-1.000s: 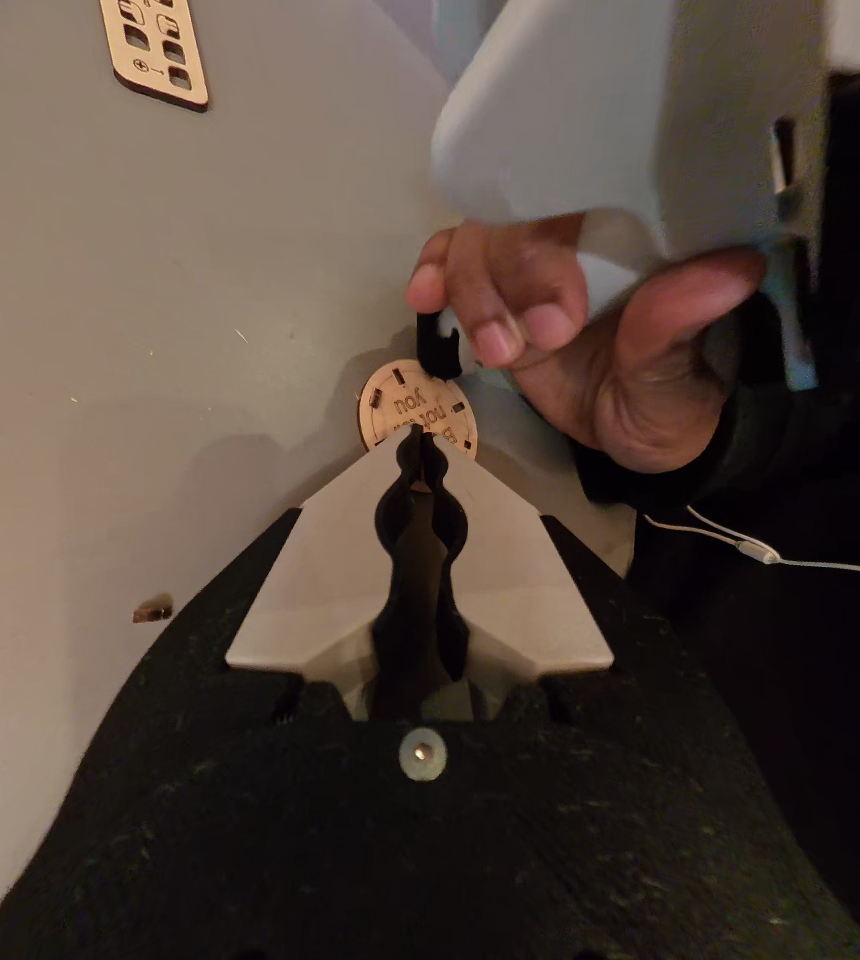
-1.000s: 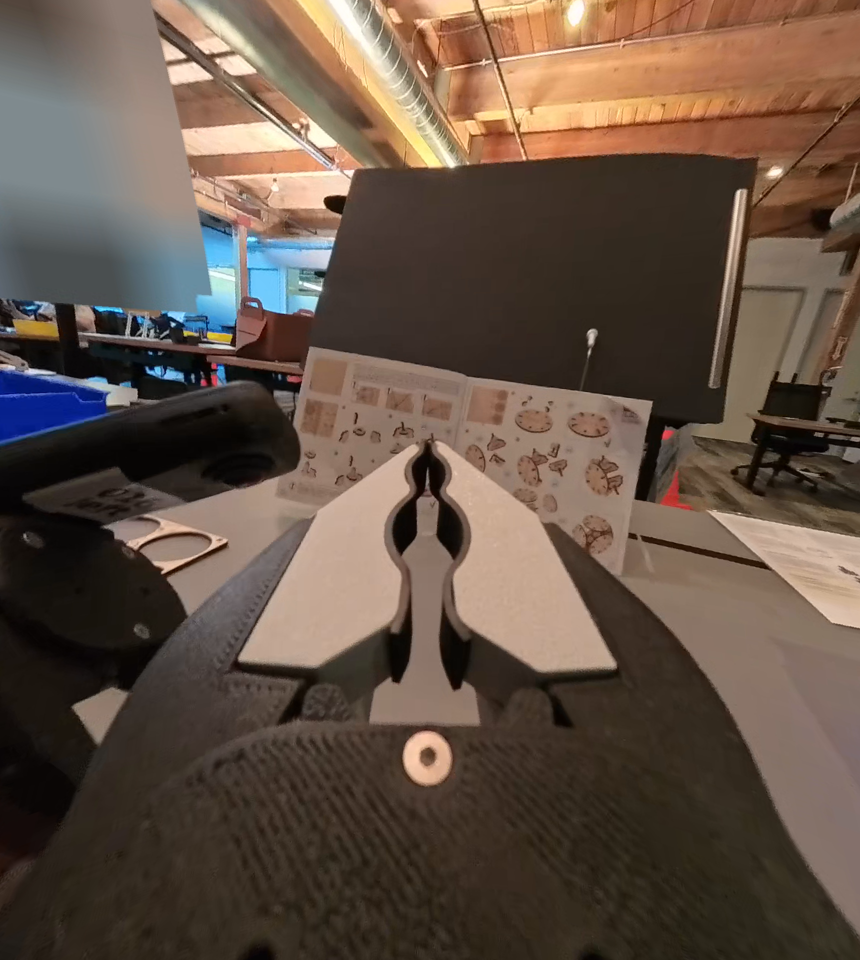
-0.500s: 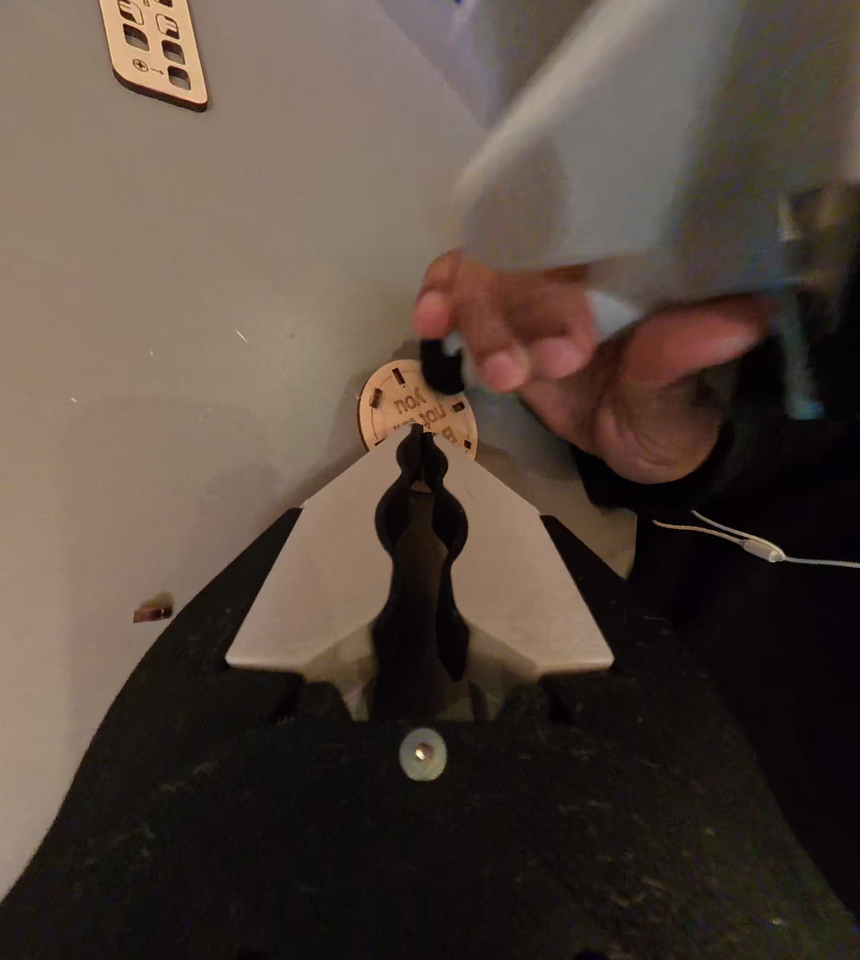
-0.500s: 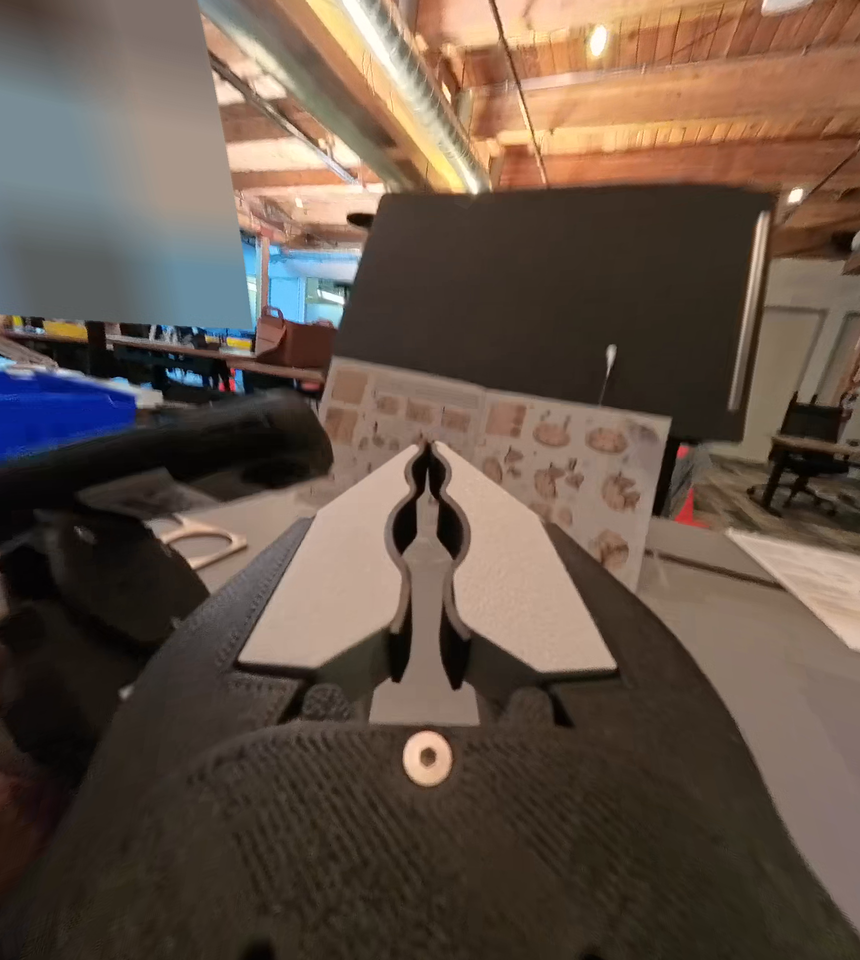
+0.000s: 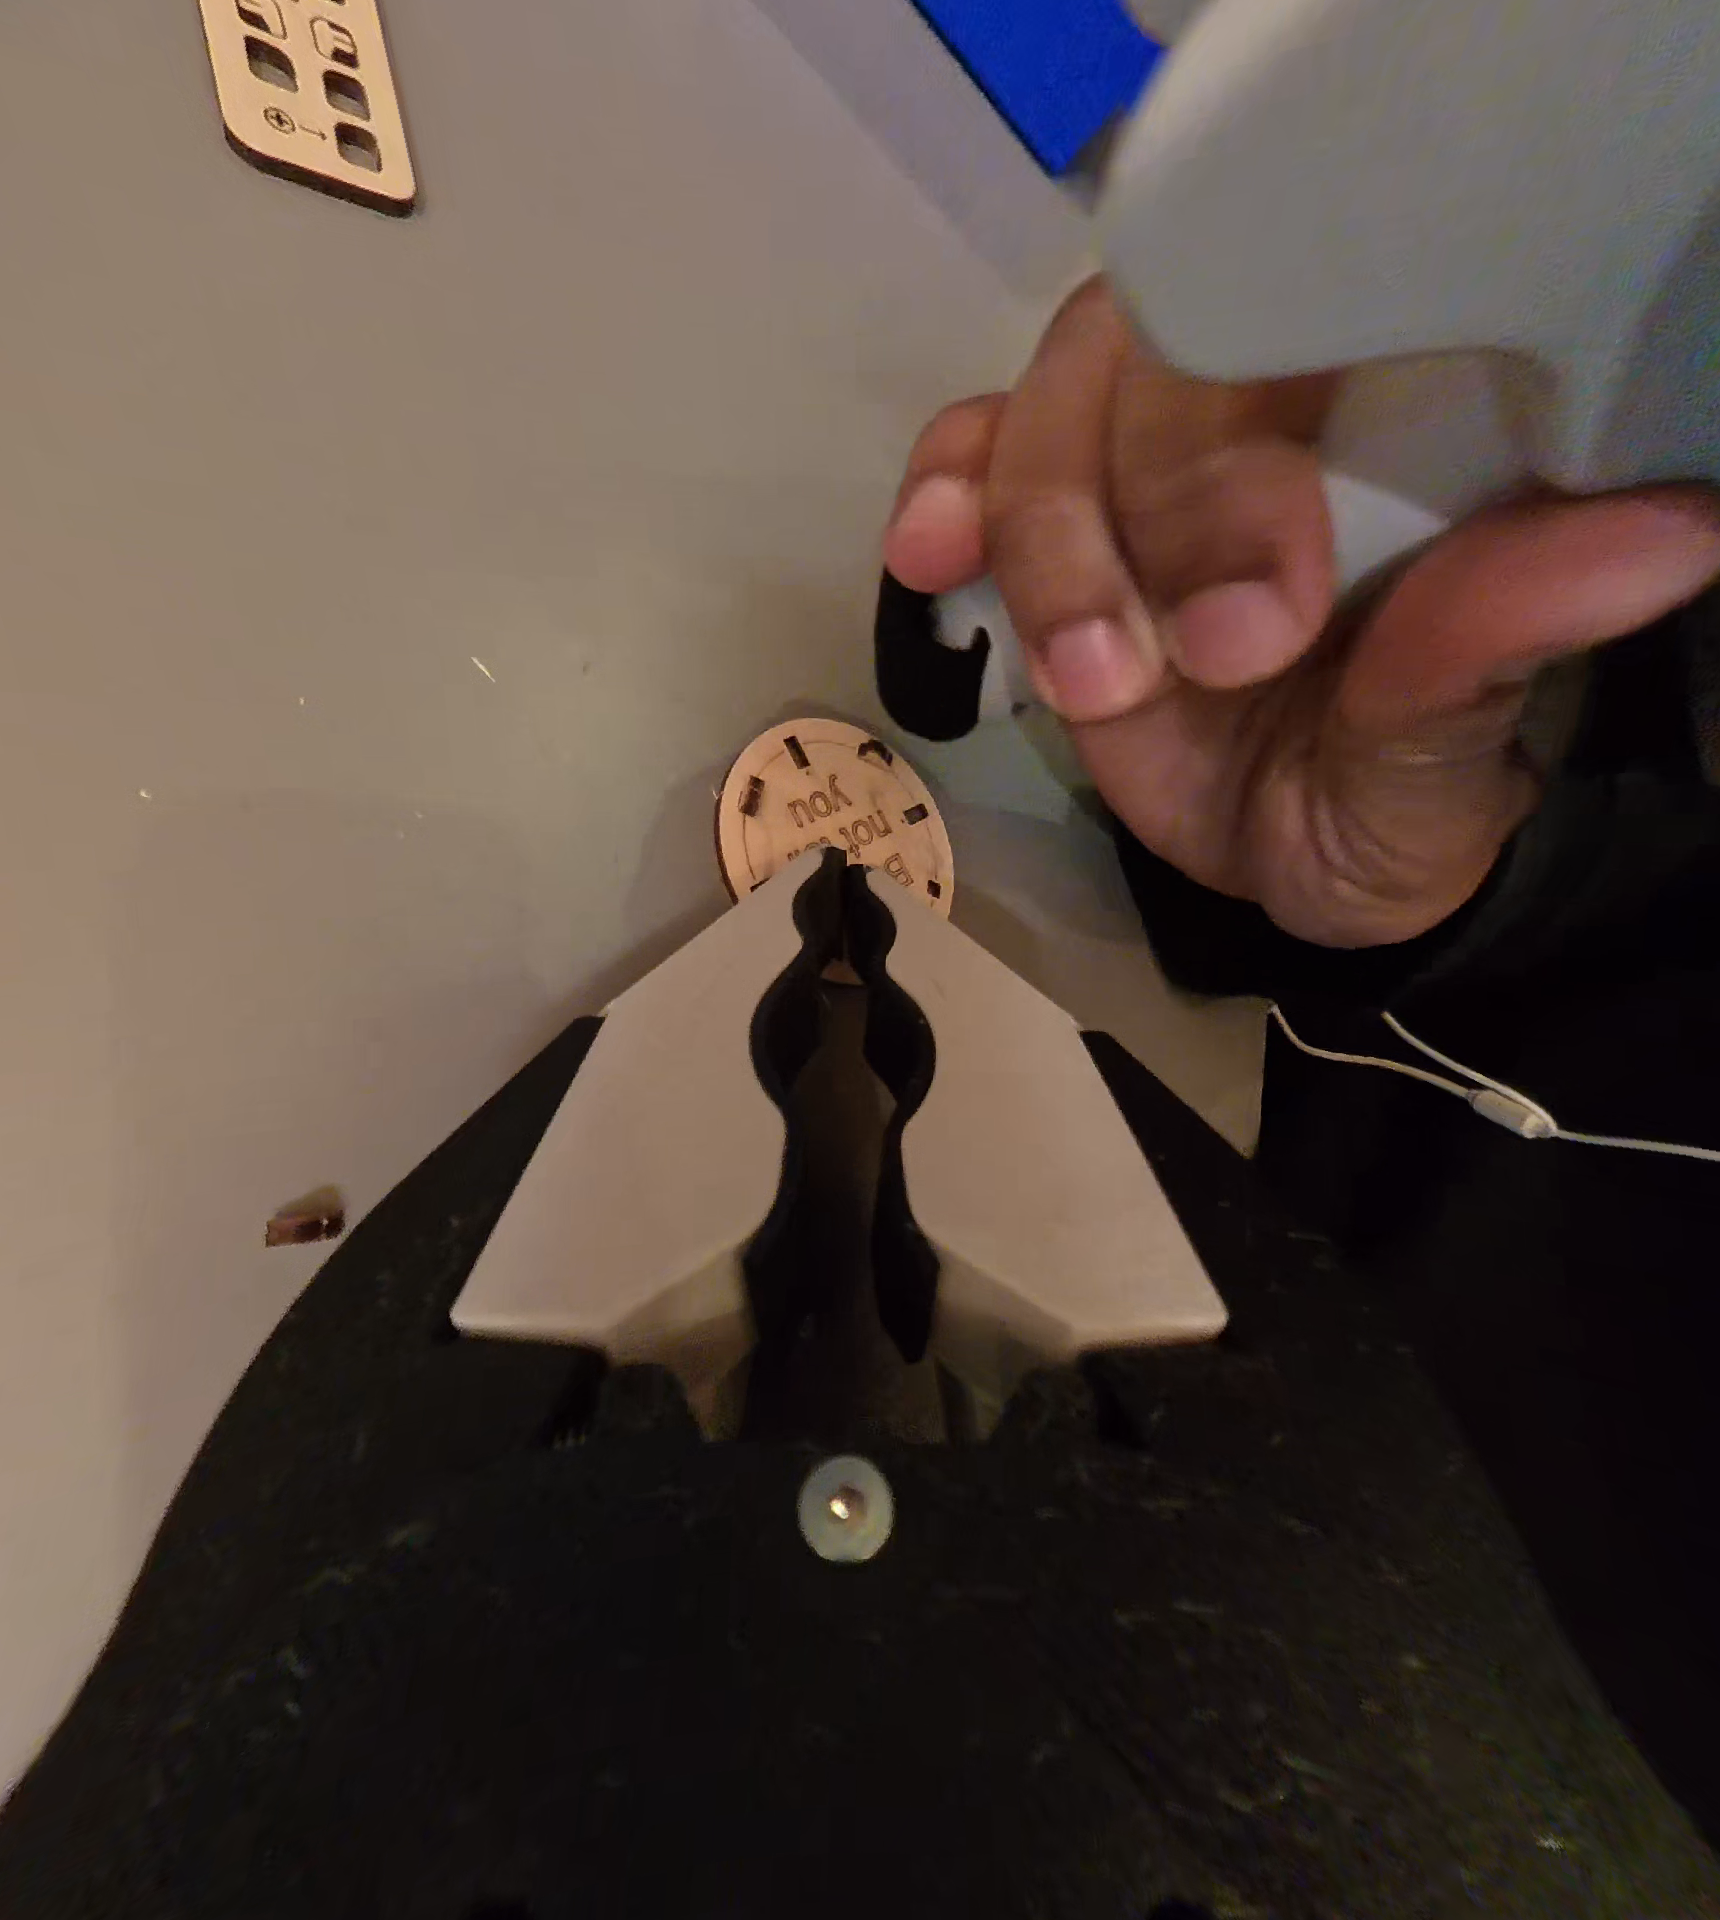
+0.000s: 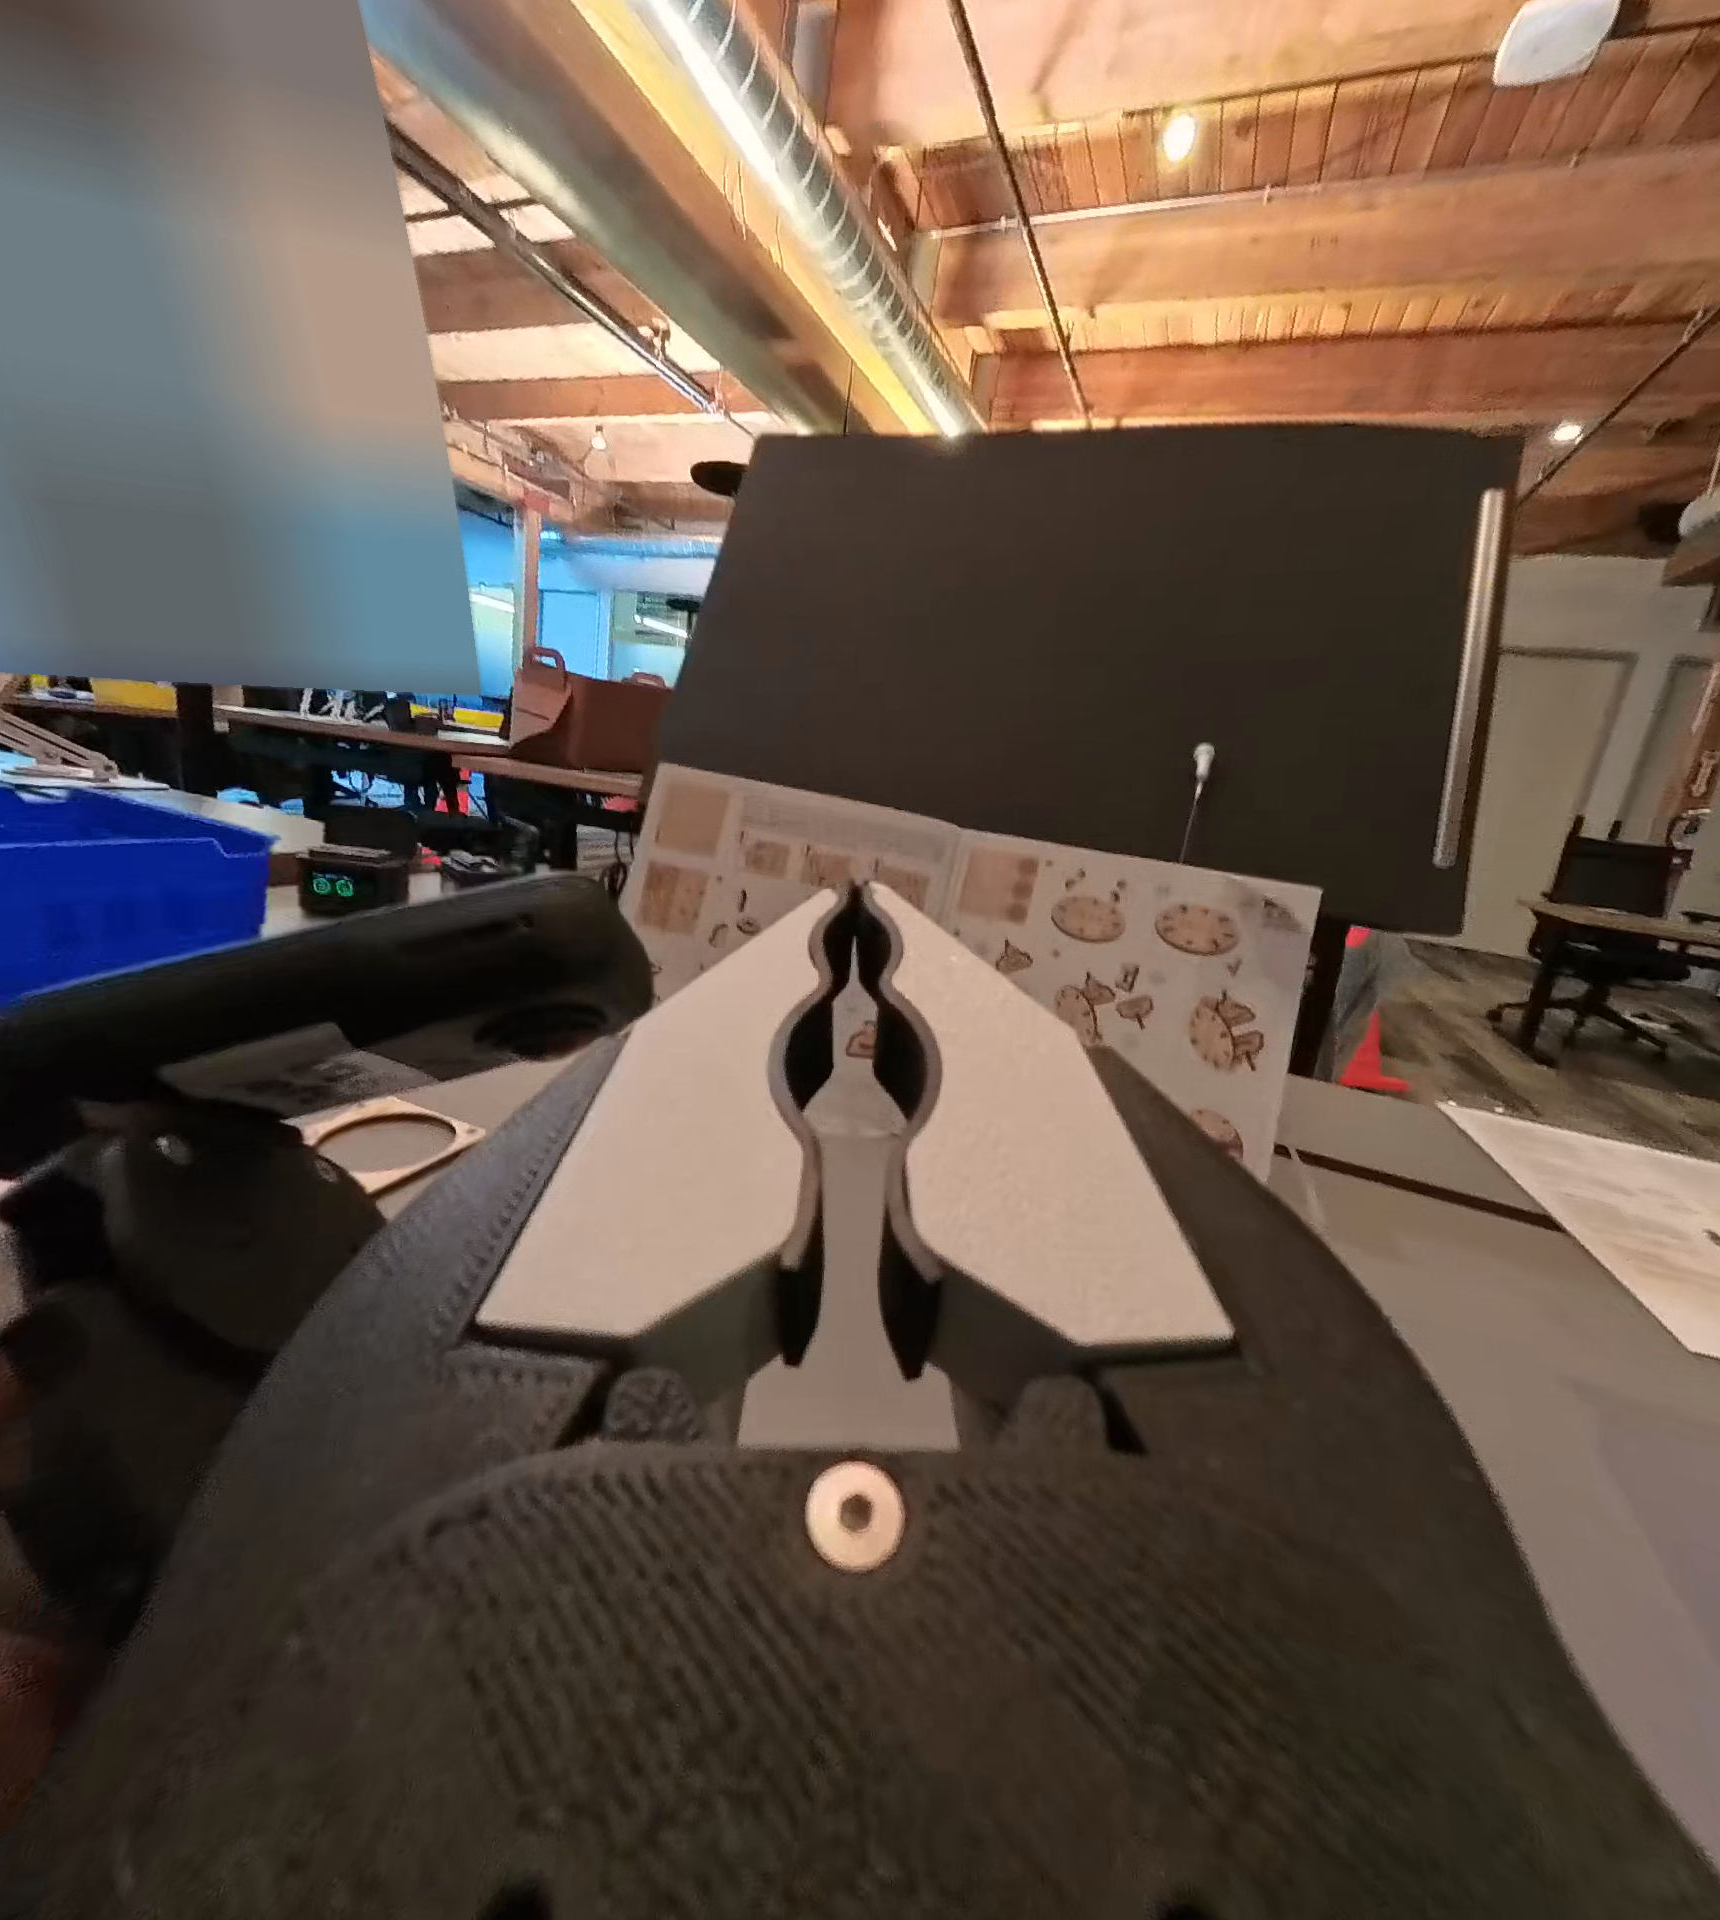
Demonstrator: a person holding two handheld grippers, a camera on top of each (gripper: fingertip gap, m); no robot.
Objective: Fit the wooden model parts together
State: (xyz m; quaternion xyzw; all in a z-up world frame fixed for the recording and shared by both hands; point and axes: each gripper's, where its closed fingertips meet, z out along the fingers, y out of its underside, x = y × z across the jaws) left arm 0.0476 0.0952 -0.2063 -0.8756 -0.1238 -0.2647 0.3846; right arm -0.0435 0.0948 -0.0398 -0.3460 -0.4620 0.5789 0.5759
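The left gripper [image 5: 840, 868] is clenched on the near edge of a round wooden disc [image 5: 814, 805]; the right gripper [image 6: 858, 894] is clenched on nothing.

My left gripper [image 5: 840, 871] is closed, its tips pinching the near edge of a small round wooden disc [image 5: 825, 805] with engraved lettering and little slots around its rim, lying flat on the grey table [image 5: 212, 623]. Just beyond the disc, a hand [image 5: 1251, 665] holds a small black hook-shaped piece [image 5: 923, 670] above it. My right gripper [image 6: 858, 891] is closed on nothing, raised above the table, pointing at a propped-up instruction sheet [image 6: 1126, 935].
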